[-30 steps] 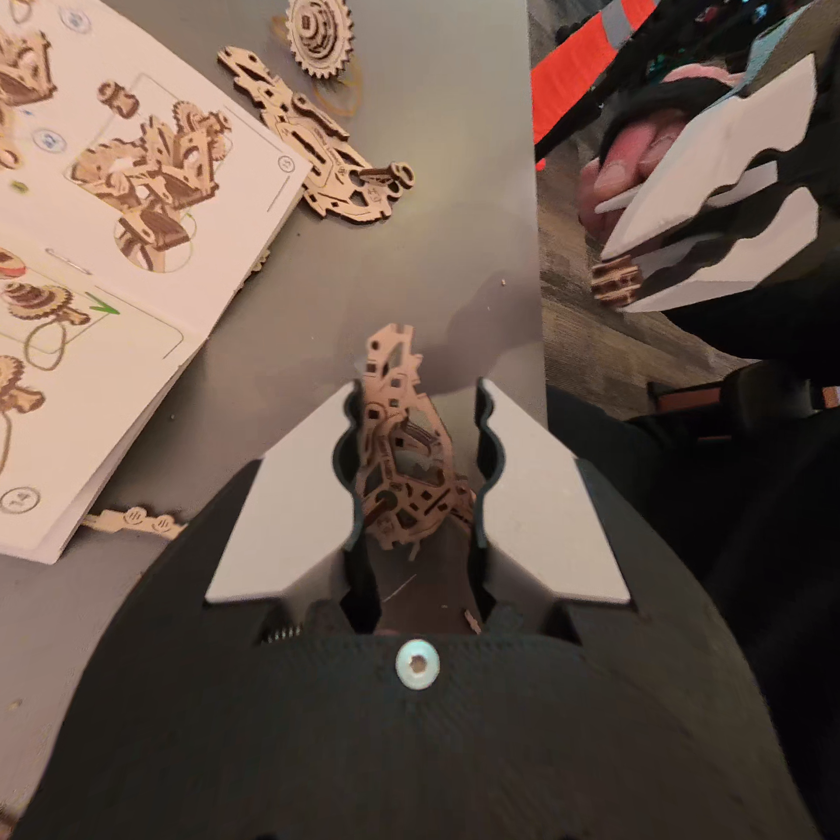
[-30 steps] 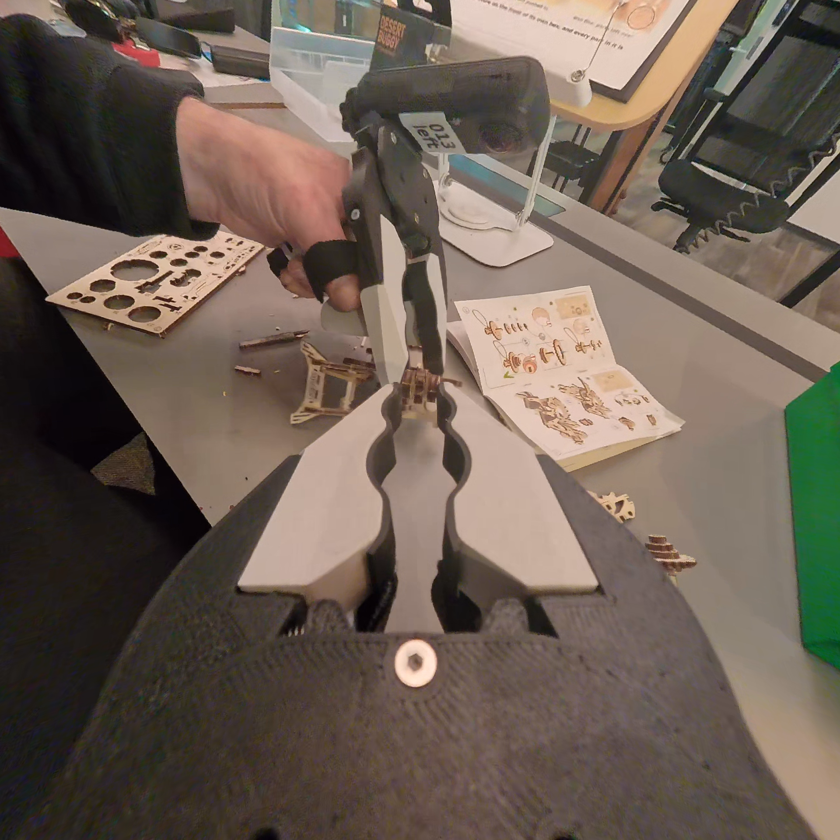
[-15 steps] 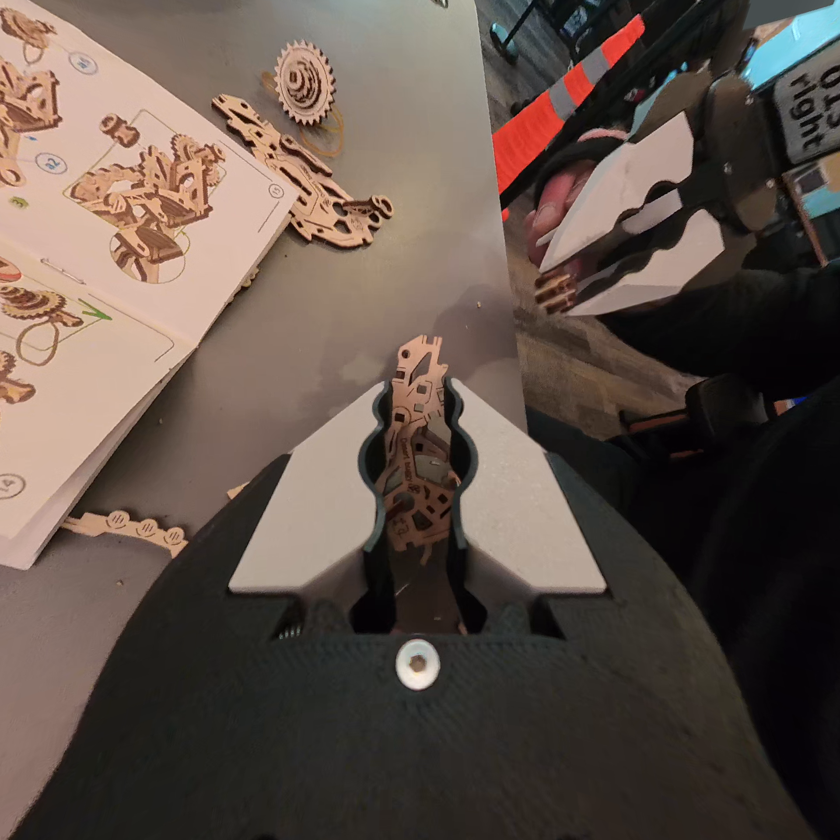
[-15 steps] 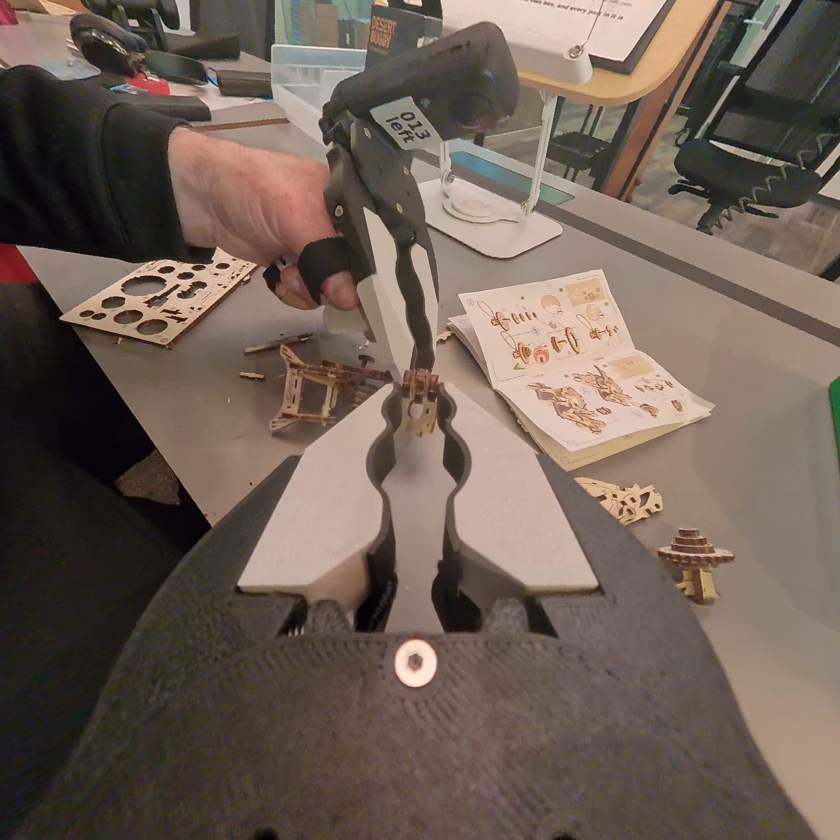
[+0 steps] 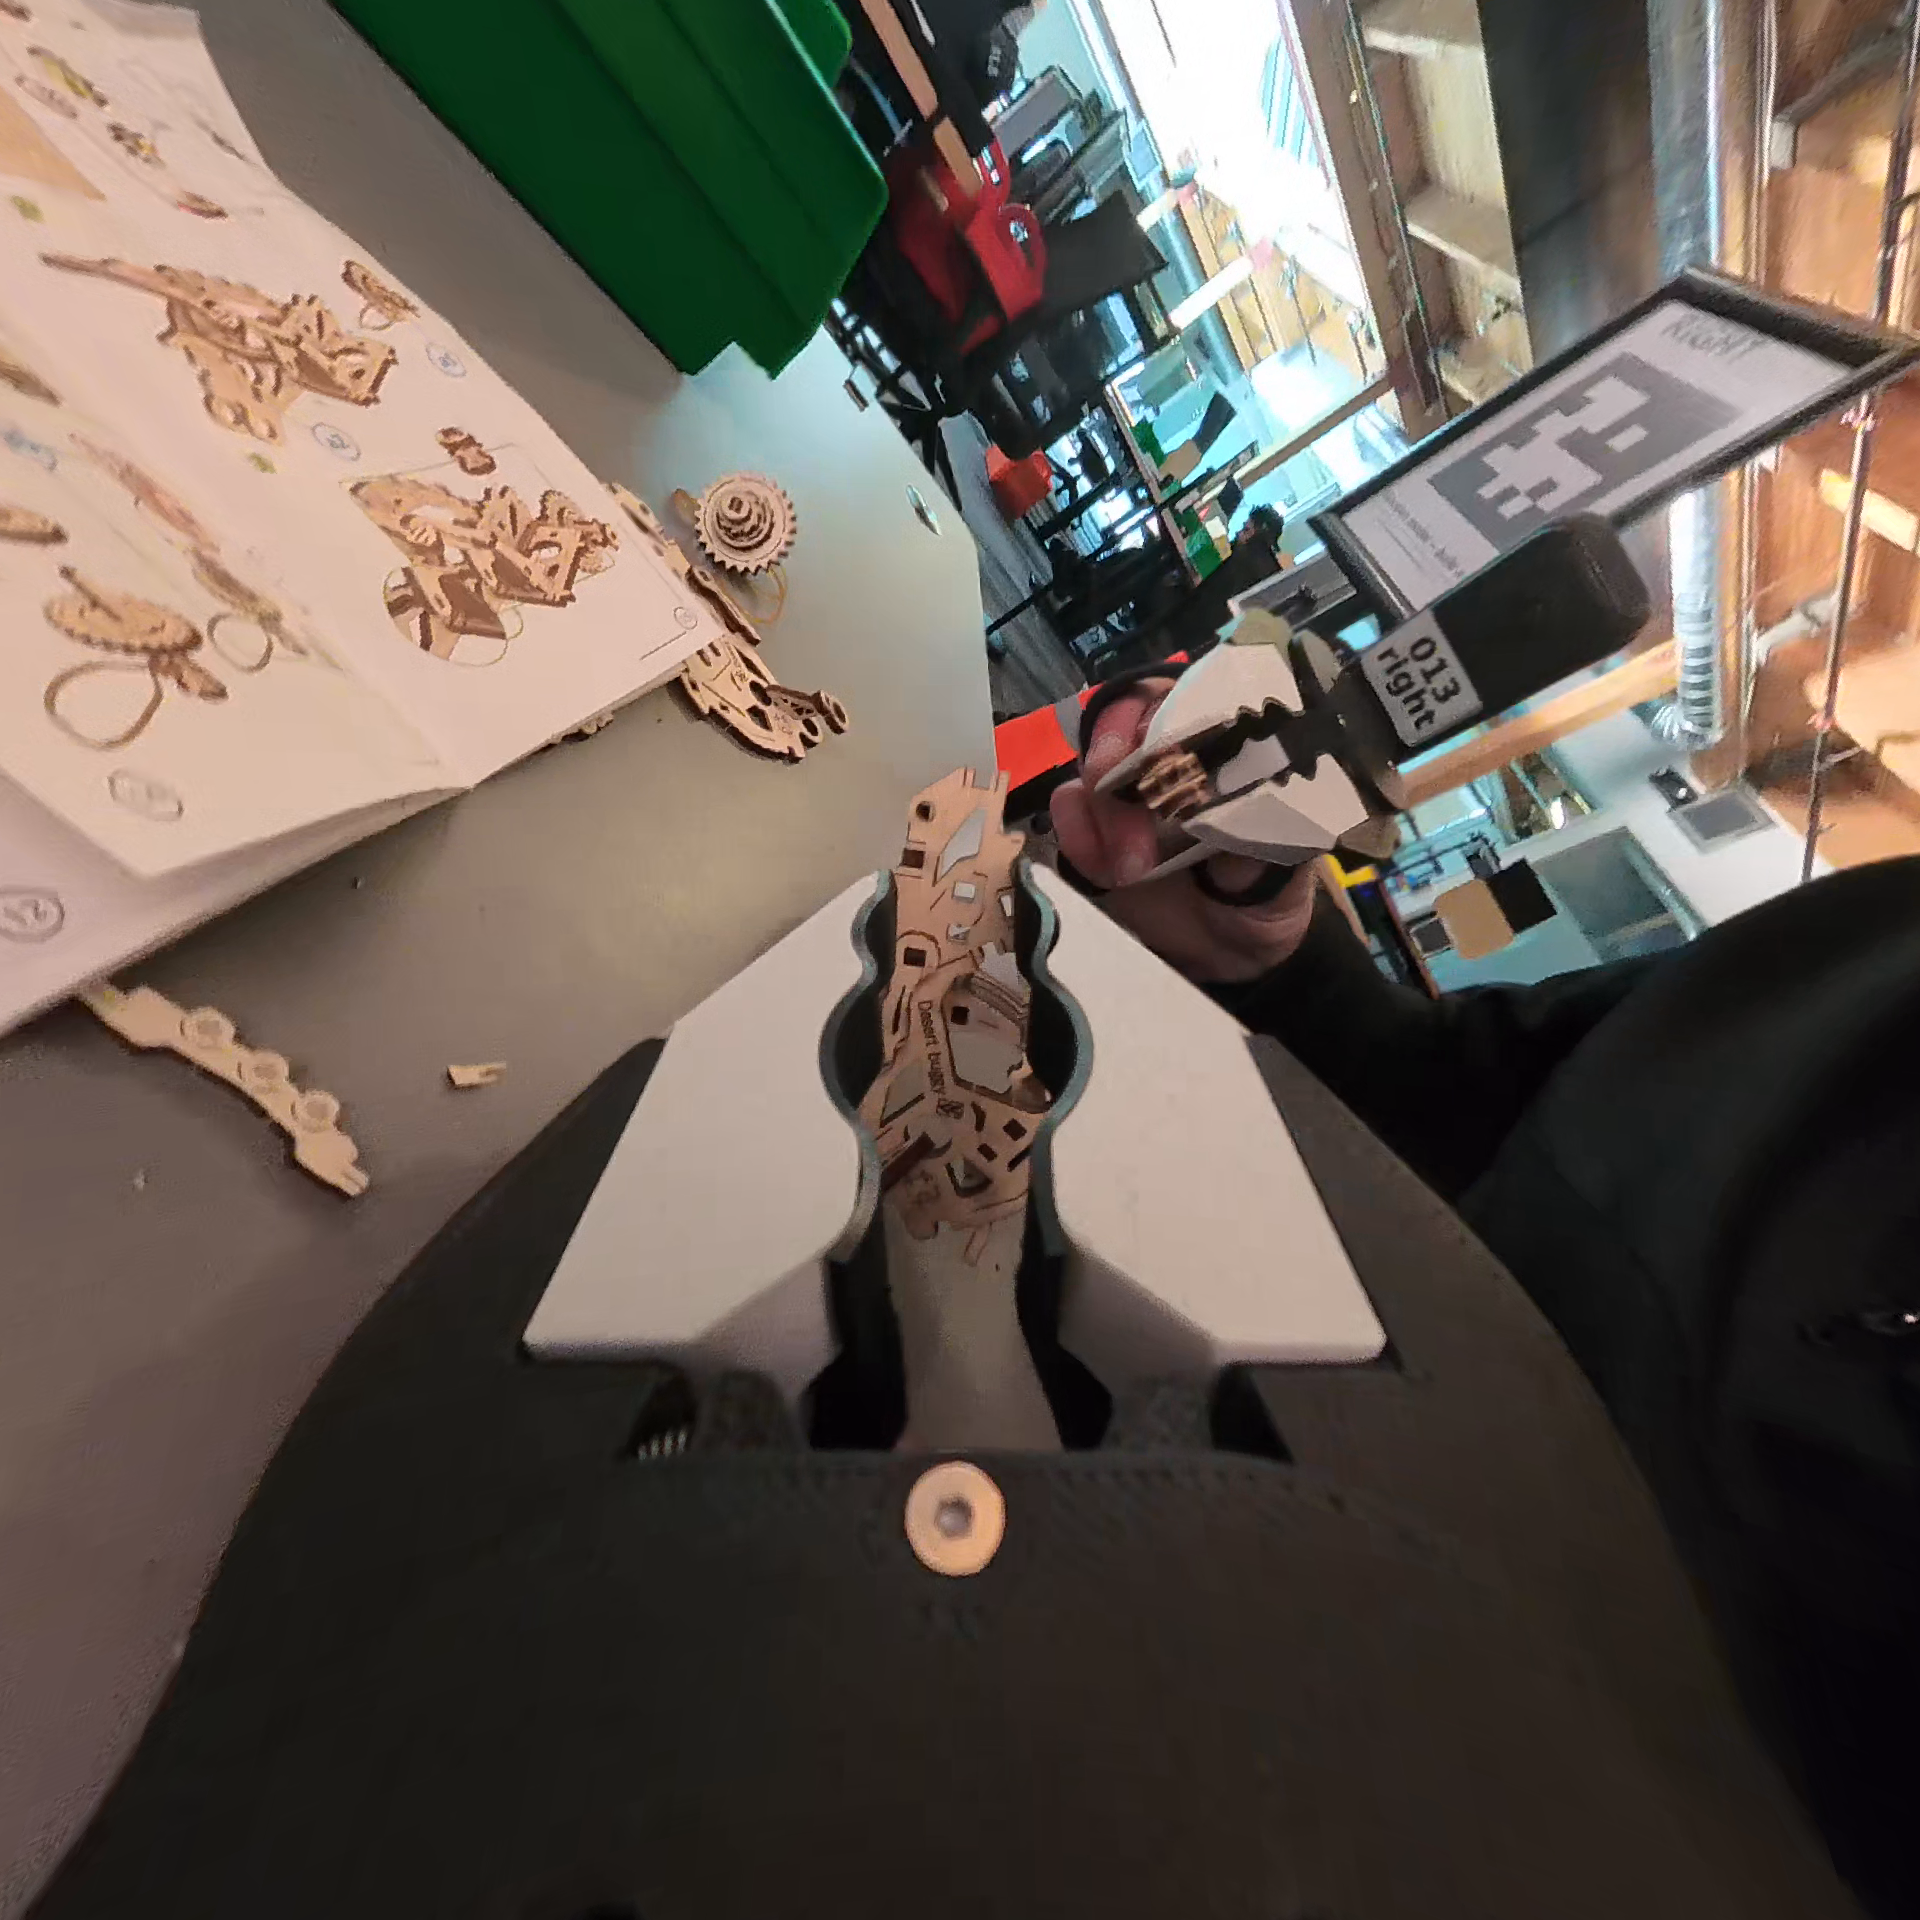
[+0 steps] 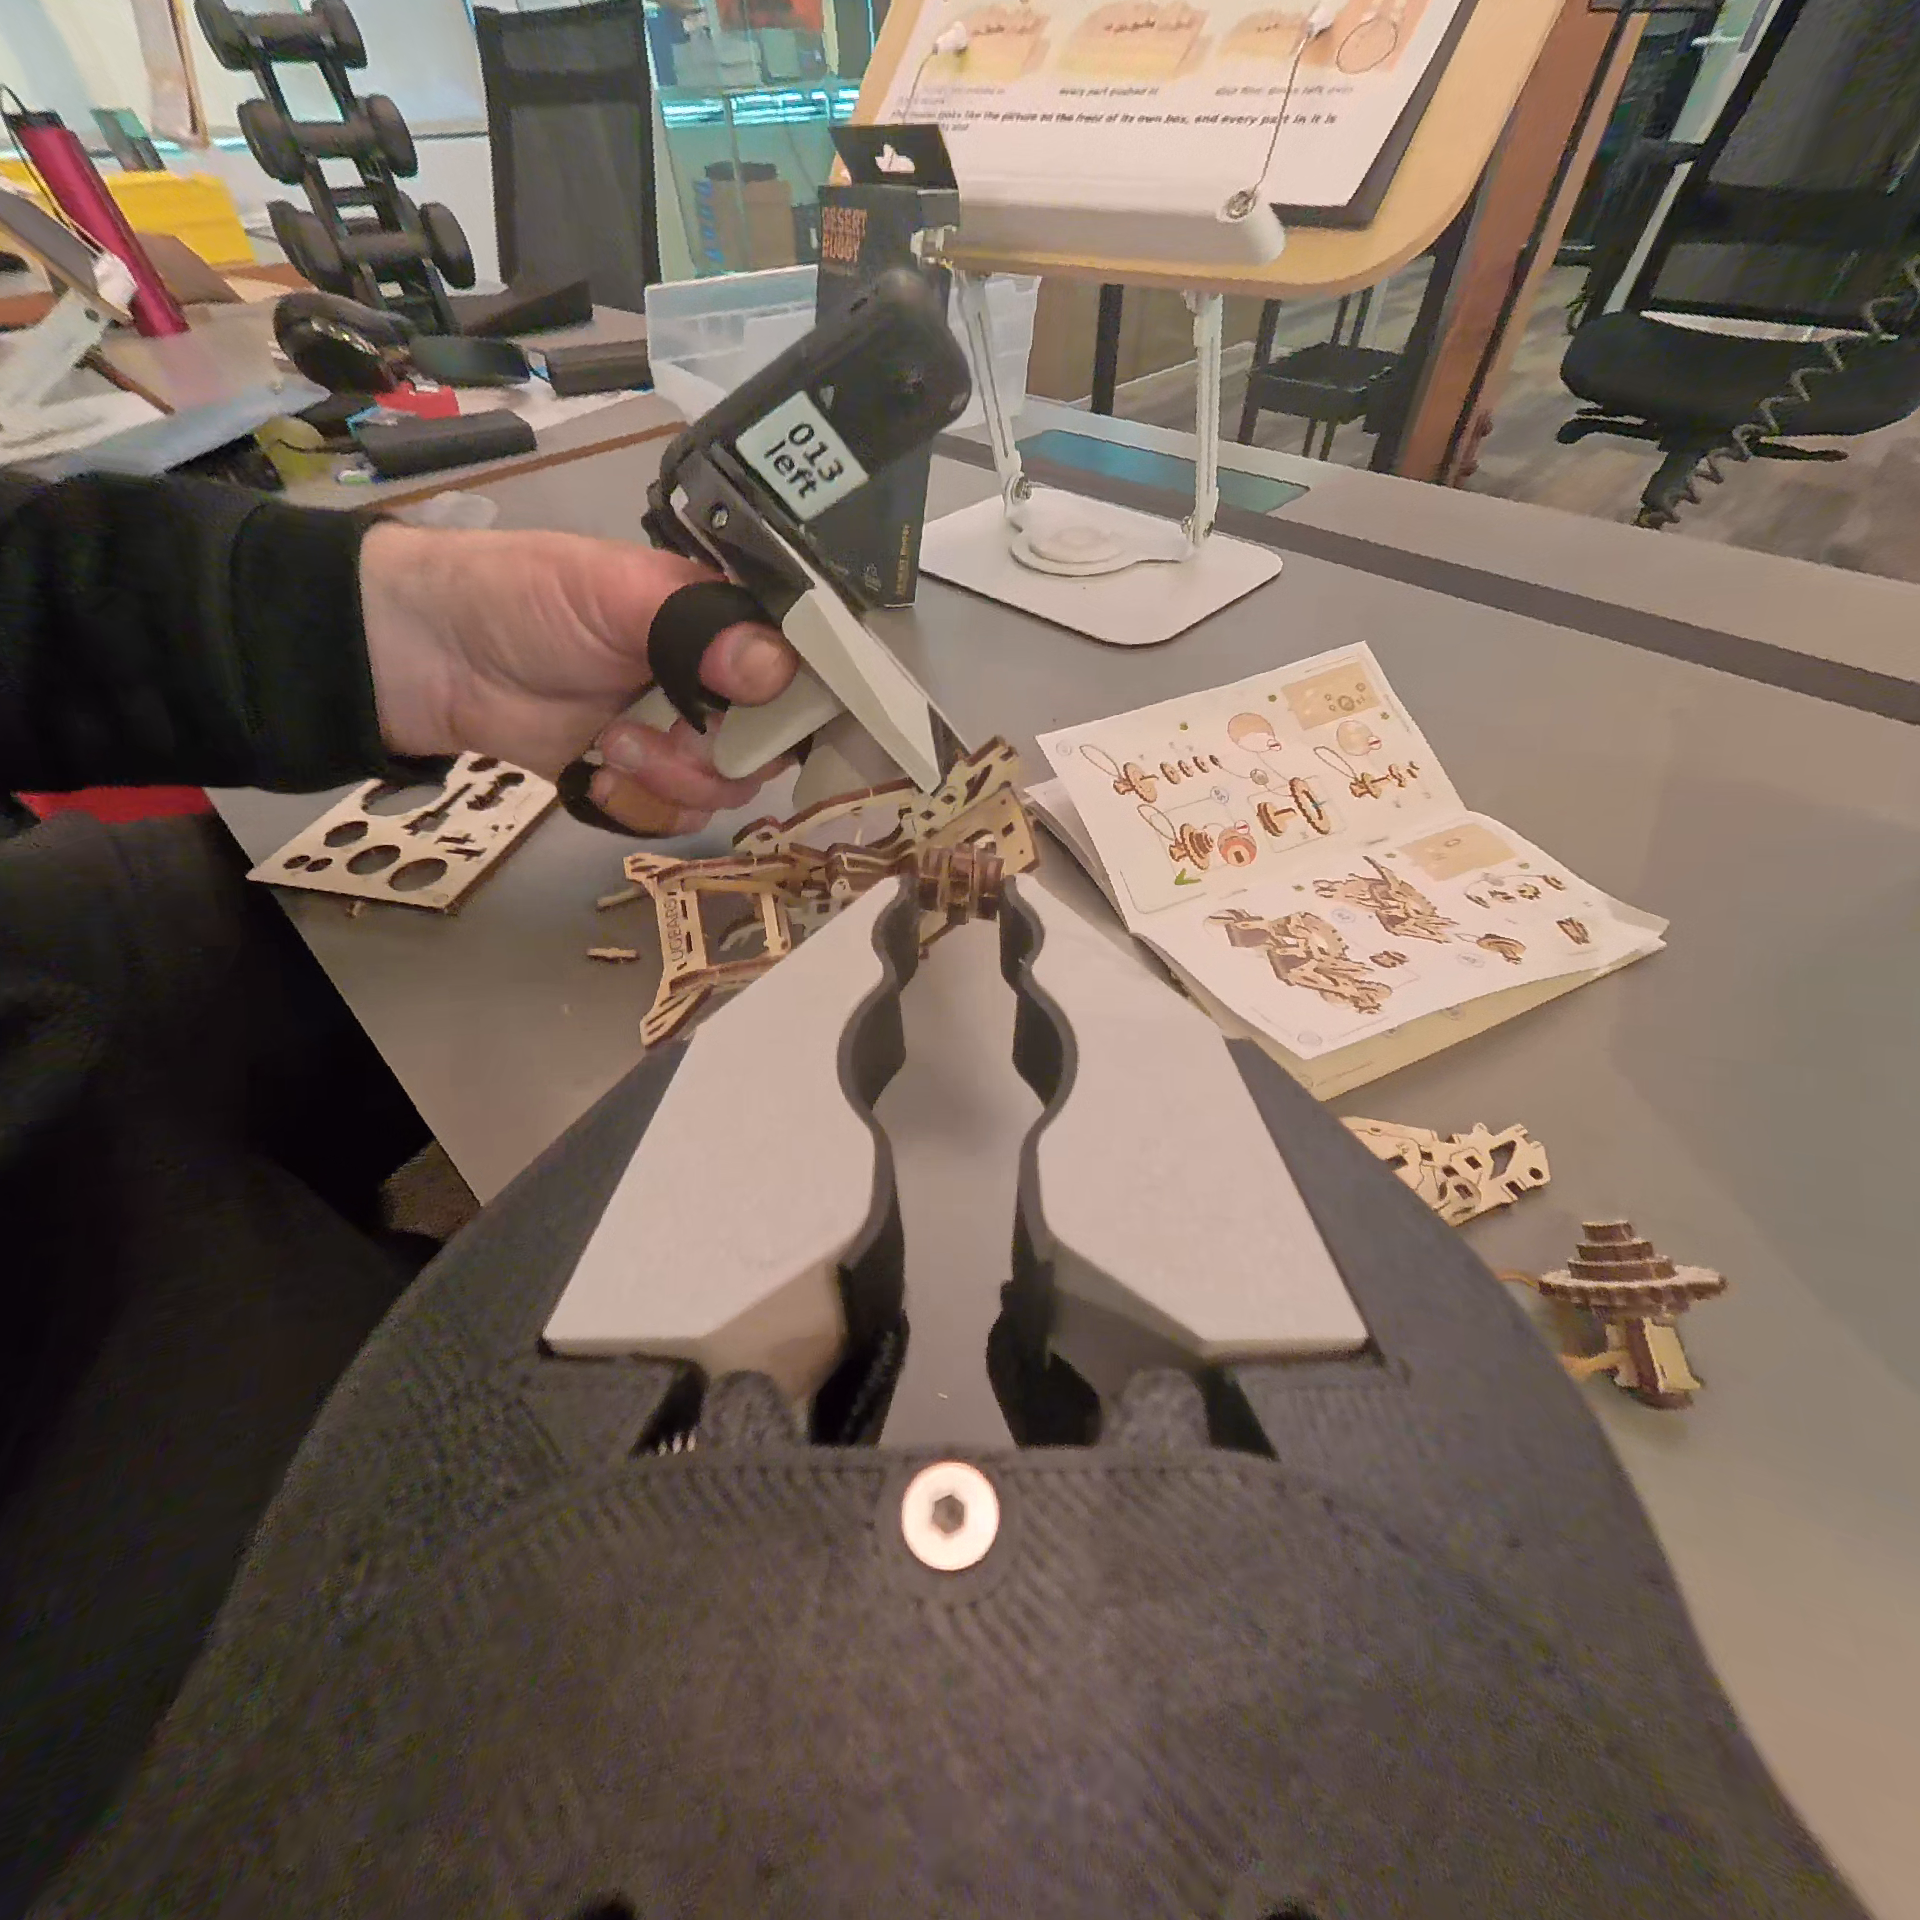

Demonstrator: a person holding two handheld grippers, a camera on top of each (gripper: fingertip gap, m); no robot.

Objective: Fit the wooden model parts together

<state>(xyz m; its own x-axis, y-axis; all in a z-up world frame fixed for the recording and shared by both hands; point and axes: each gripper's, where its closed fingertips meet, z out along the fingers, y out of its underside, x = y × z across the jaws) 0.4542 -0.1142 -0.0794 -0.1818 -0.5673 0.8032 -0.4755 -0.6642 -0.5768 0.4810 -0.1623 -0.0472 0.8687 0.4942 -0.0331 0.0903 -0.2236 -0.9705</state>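
Observation:
My left gripper (image 5: 954, 883) is shut on a flat wooden cut-out panel (image 5: 951, 1039) and holds it upright above the grey table (image 5: 540, 935). My right gripper (image 6: 958, 904) is shut on a small wooden gear piece (image 6: 961, 871), pinched at its tips. In the left wrist view the right gripper (image 5: 1148, 795) with the gear piece (image 5: 1172, 781) hovers just right of the panel's top end. In the right wrist view the left gripper (image 6: 940, 774) holds the panel (image 6: 992, 774) just beyond my tips. A wooden frame assembly (image 6: 717, 925) lies on the table below.
An open instruction booklet (image 5: 260, 520) lies left, also in the right wrist view (image 6: 1351, 894). Loose parts lie around it: a stacked gear (image 6: 1626, 1304), a flat cut-out part (image 6: 1455, 1164), a thin strip (image 5: 239, 1070), a punched-out sheet (image 6: 405, 842). A green bin (image 5: 644, 156) and a white stand (image 6: 1101, 561) stand behind. The left gripper's tips are roughly 7 centimeters from the right gripper's.
My left gripper closed on the panel, then lifted and tilted it up off the table. The right gripper with the gear piece has come closer to the panel's top.

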